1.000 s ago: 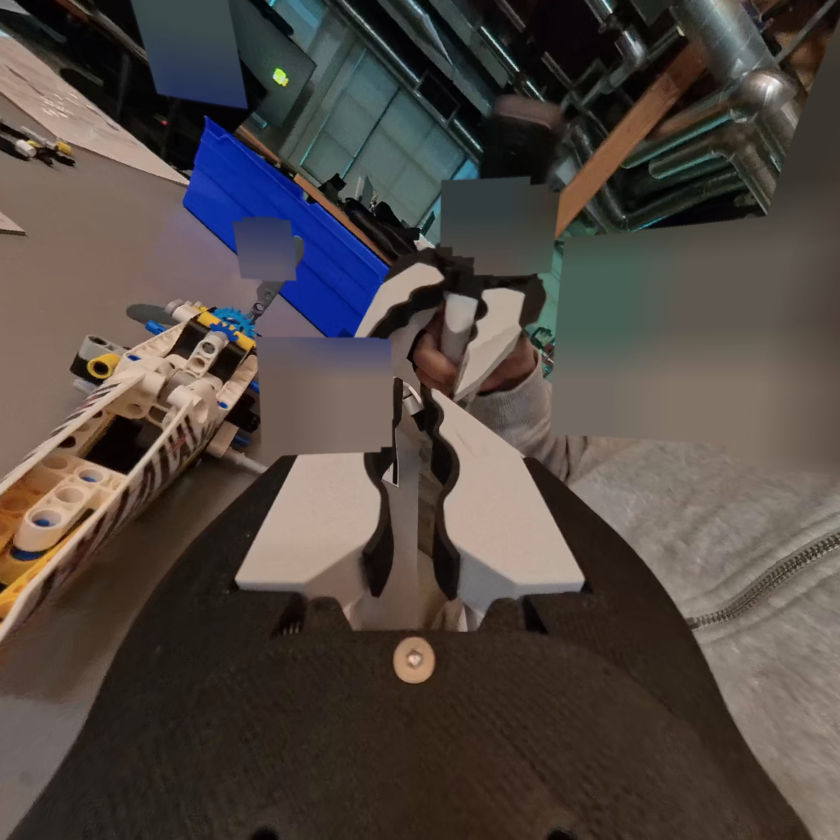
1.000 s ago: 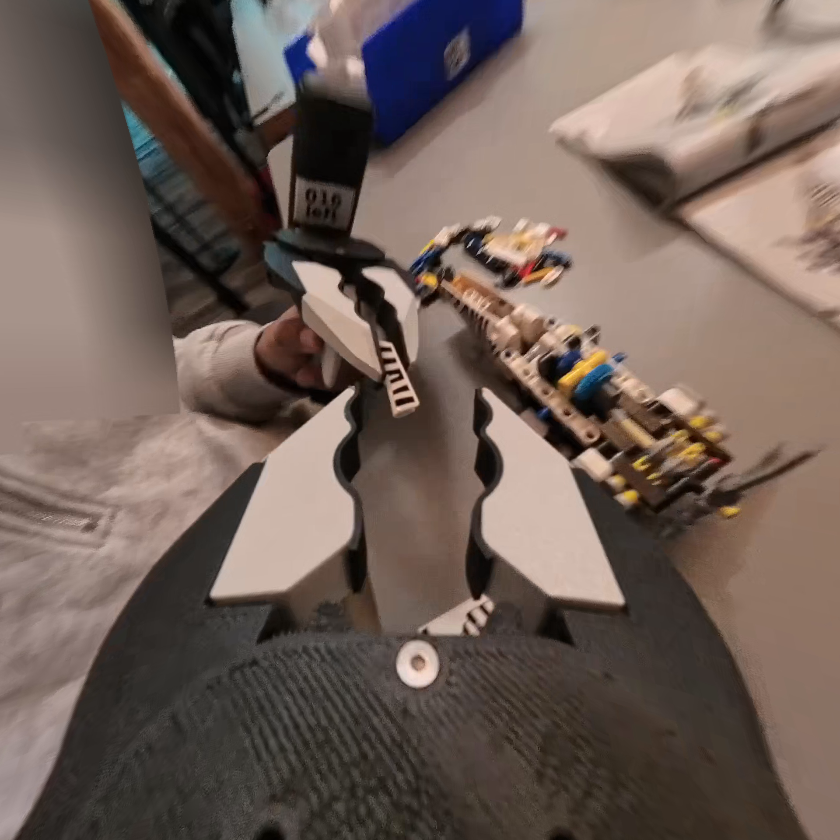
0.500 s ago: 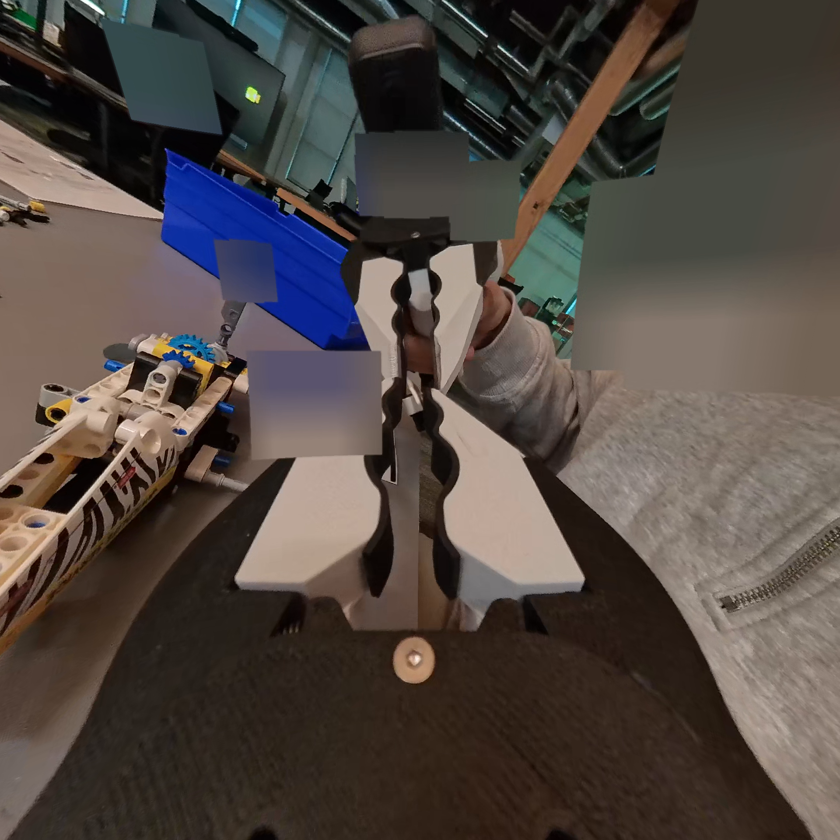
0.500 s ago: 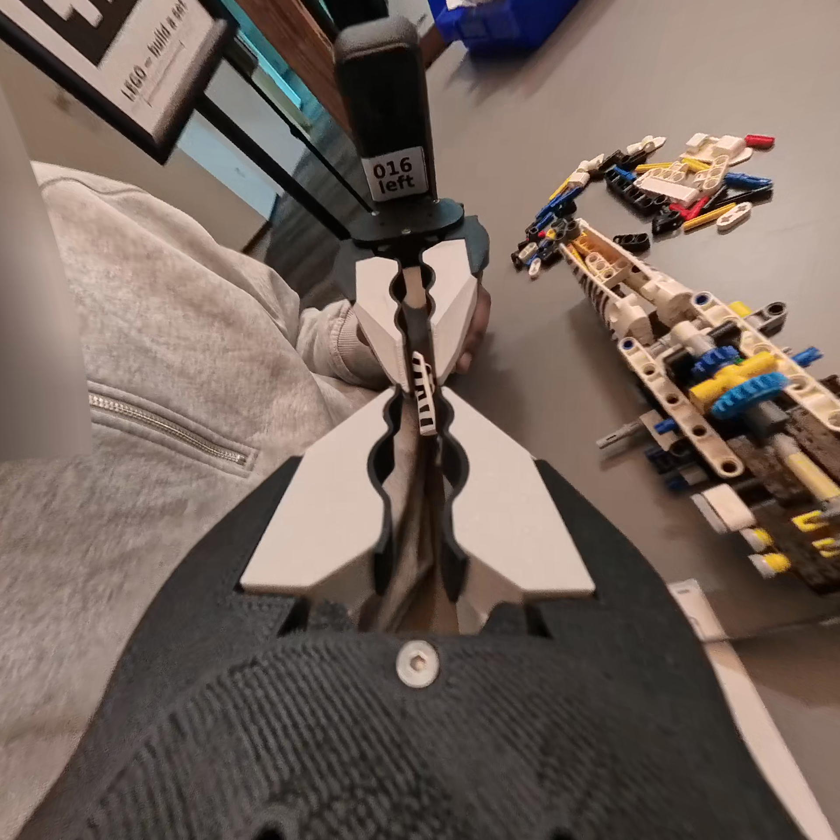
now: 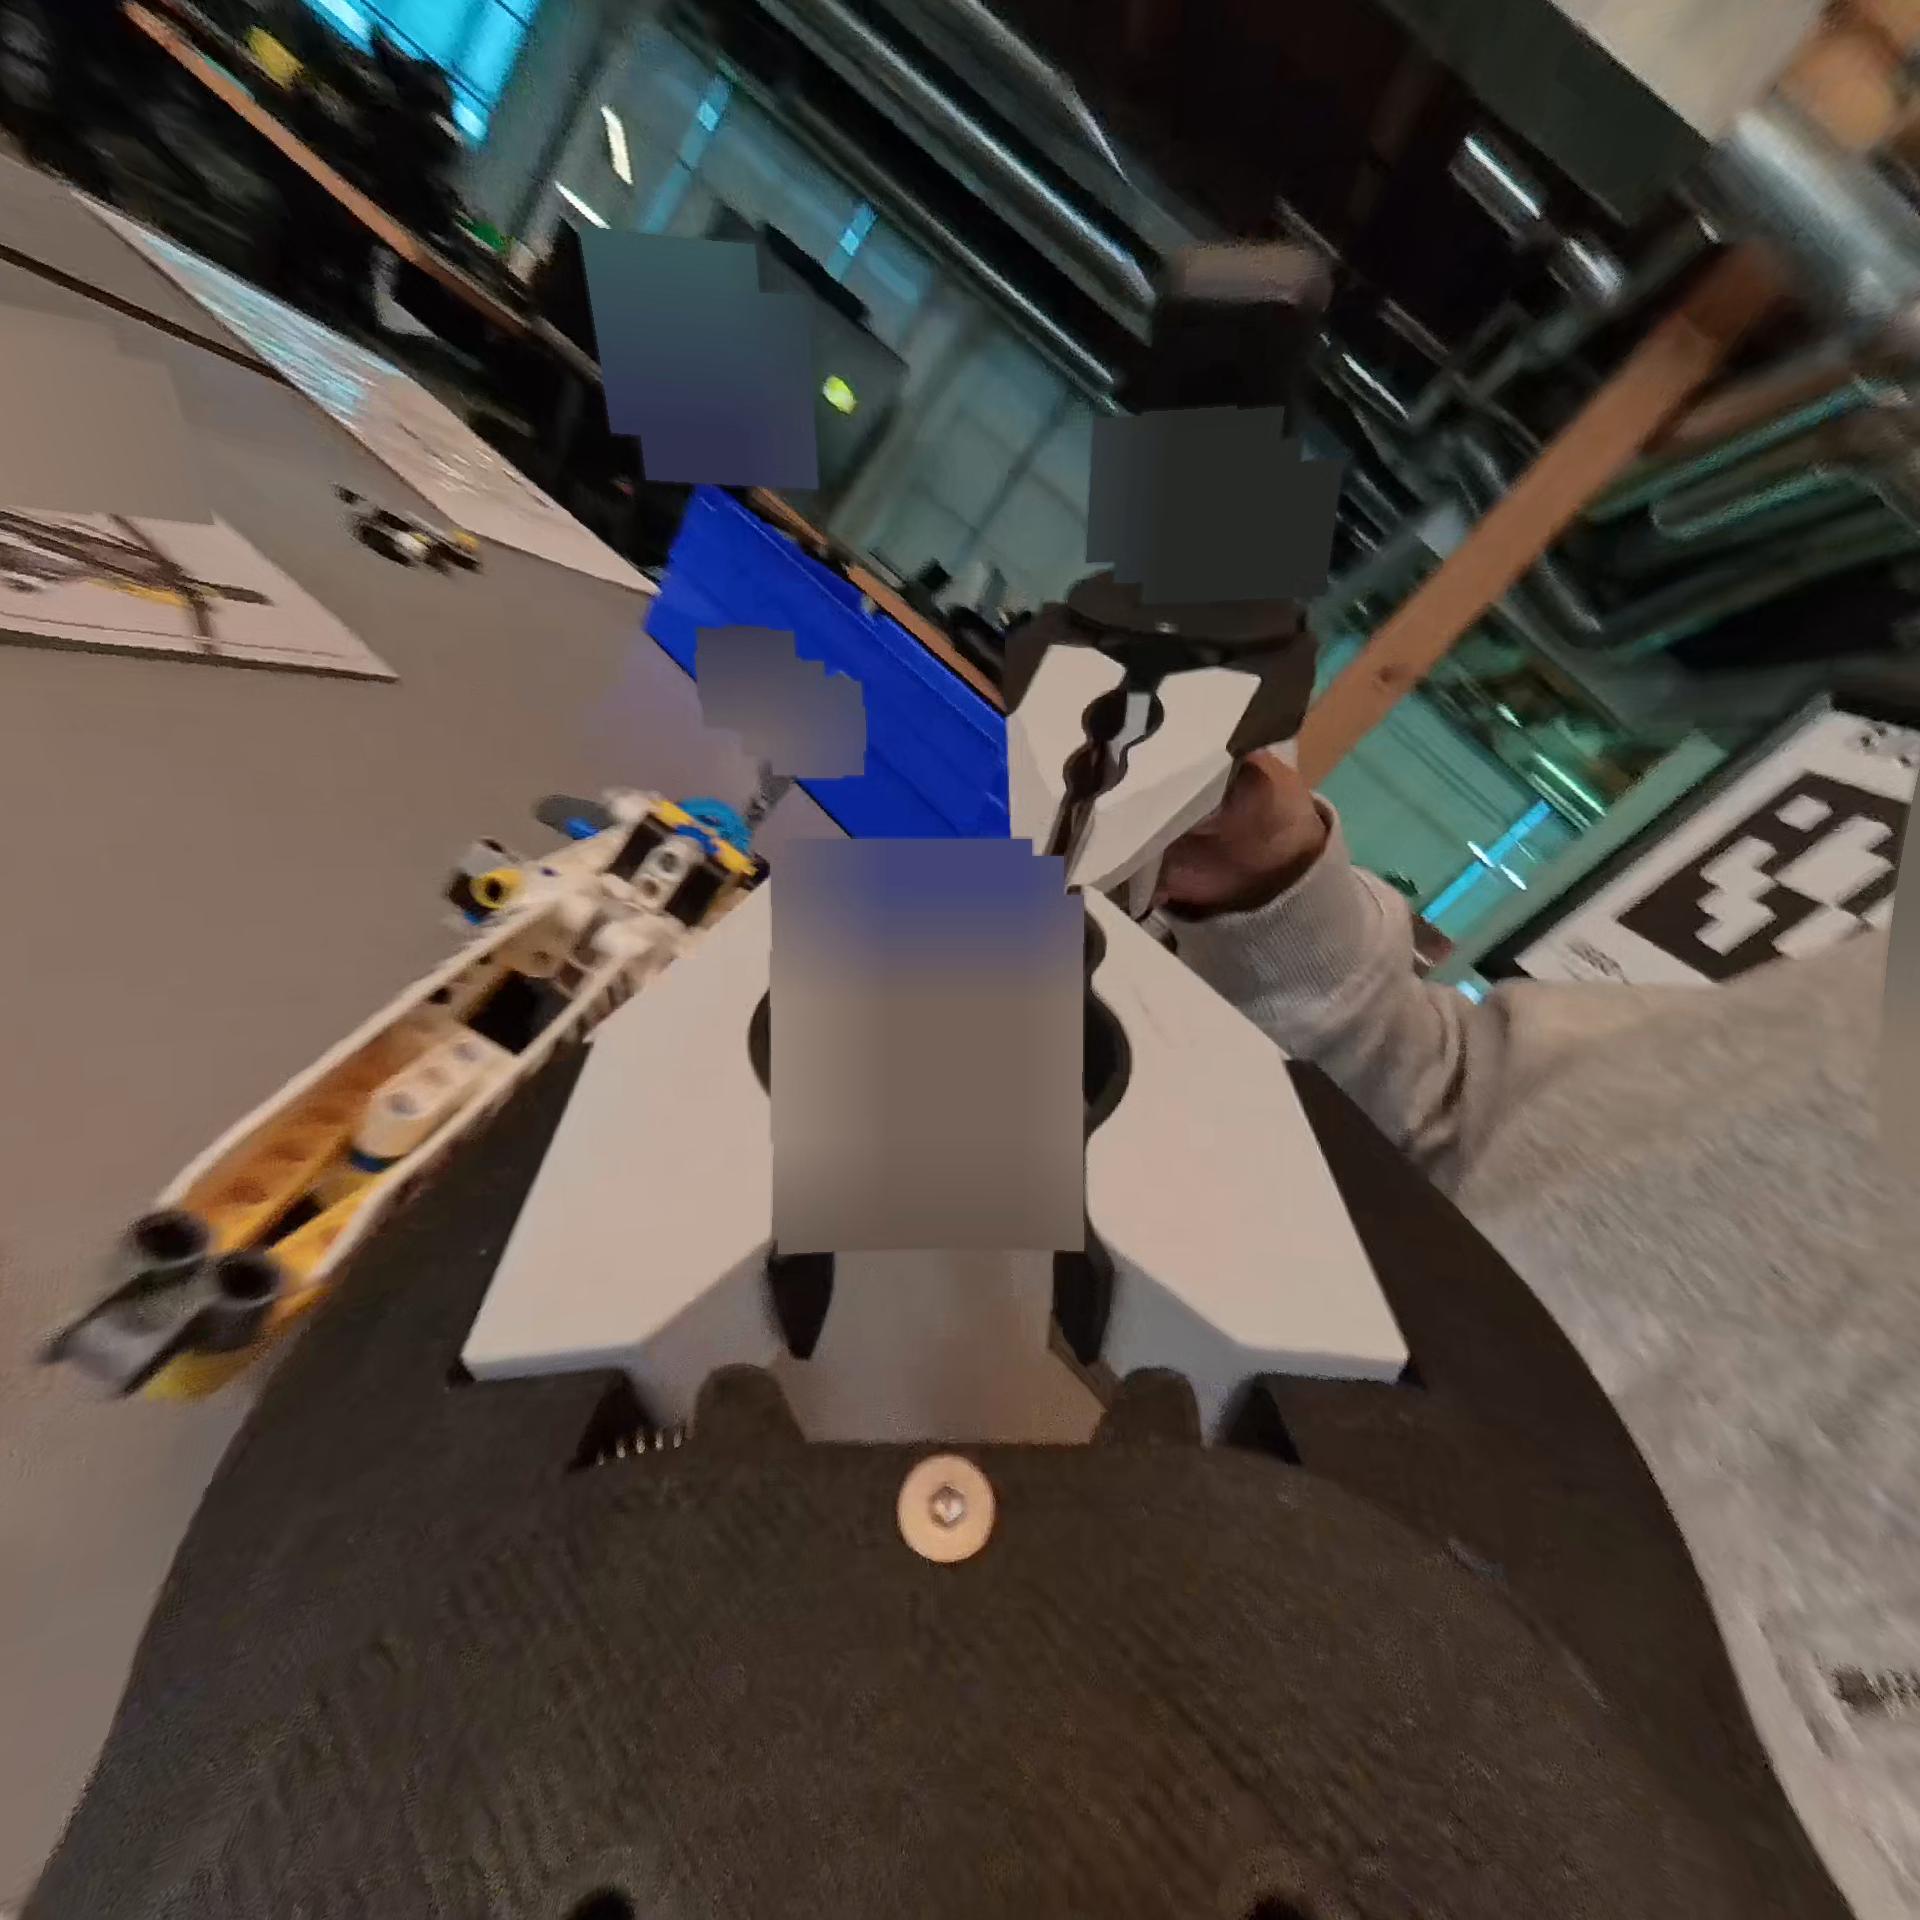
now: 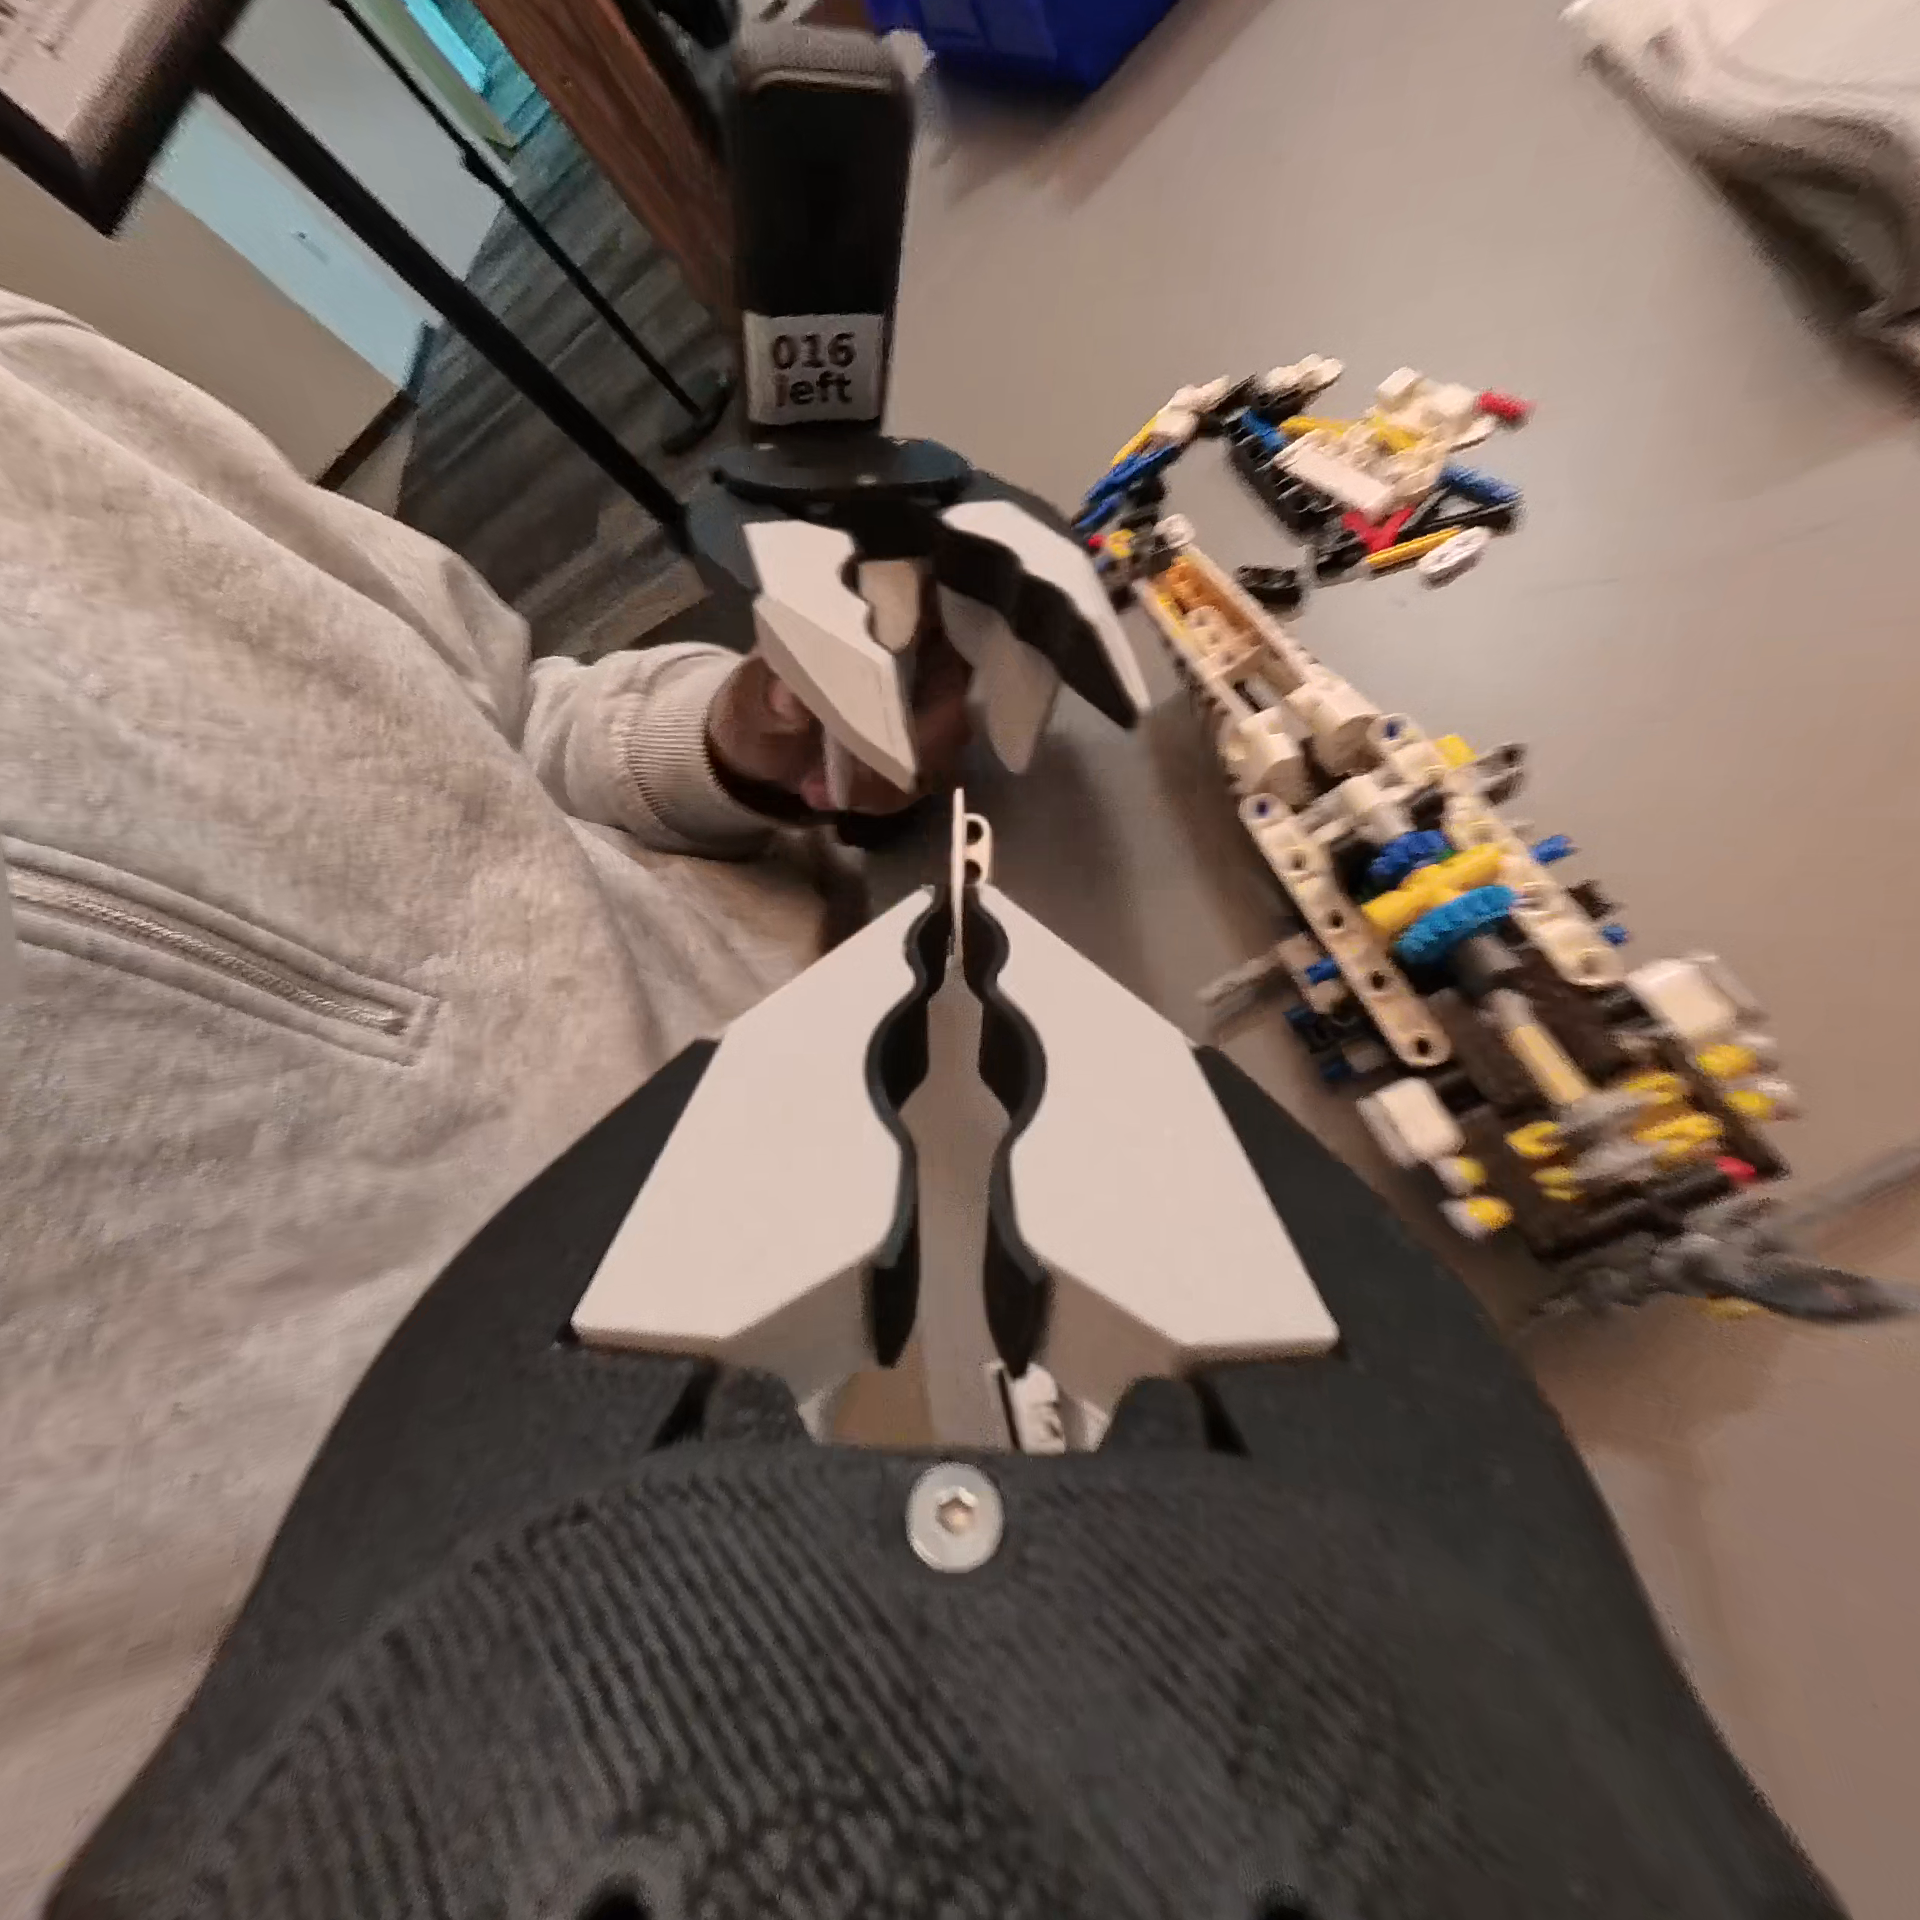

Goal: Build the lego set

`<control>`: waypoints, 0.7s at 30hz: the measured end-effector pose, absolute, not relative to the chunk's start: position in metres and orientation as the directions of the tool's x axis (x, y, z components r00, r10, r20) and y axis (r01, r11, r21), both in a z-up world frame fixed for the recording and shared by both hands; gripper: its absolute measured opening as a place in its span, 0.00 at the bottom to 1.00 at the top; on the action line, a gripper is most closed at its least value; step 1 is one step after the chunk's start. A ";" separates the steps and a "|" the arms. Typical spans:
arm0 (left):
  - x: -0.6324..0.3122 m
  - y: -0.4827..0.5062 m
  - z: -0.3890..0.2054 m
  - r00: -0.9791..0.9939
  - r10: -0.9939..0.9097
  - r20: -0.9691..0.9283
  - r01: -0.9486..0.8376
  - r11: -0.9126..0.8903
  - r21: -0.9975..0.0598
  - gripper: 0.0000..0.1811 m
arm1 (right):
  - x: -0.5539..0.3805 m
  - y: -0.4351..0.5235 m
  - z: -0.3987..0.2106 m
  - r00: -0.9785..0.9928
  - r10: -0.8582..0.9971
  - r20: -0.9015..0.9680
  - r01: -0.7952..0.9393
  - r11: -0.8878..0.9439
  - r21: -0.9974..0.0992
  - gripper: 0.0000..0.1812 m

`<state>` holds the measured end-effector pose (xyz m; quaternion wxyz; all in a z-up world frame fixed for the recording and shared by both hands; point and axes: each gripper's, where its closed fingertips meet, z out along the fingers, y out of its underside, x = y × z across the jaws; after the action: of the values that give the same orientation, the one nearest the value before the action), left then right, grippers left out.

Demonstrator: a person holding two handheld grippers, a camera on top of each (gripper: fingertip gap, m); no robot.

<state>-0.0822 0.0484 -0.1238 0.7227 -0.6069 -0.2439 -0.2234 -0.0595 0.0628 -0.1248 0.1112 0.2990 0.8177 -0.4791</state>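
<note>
Right gripper (image 6: 961, 914) jaws clamping white panel (image 6: 966, 862), left gripper (image 6: 961, 727) spread, empty

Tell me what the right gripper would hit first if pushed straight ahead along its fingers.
Probably the left gripper: its open grey-white fingers hang directly ahead of the right gripper, just beyond the thin white lego panel clamped in its tips. Depth is unclear.
</note>
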 end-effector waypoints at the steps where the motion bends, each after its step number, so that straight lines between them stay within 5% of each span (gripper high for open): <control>1: -0.088 0.046 -0.124 0.780 0.002 0.626 0.614 0.186 -0.767 0.25 | -0.069 0.069 -0.126 -0.814 0.417 -0.405 0.560 0.377 -0.738 0.00; 6: -0.095 0.046 -0.129 0.791 0.102 0.603 0.581 0.184 -0.793 0.25 | -0.105 0.089 -0.135 -0.873 0.476 -0.102 0.379 0.532 -0.757 0.00; 21: -0.109 0.048 -0.146 0.719 0.192 0.668 0.649 0.157 -0.744 0.17 | -0.110 0.074 -0.167 -0.939 0.328 -0.104 0.313 0.689 -0.653 0.00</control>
<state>-0.1091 0.0479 -0.1461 0.6830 -0.6271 -0.3350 -0.1674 -0.1103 0.0742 -0.1668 -0.0105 0.1746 0.9190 -0.3533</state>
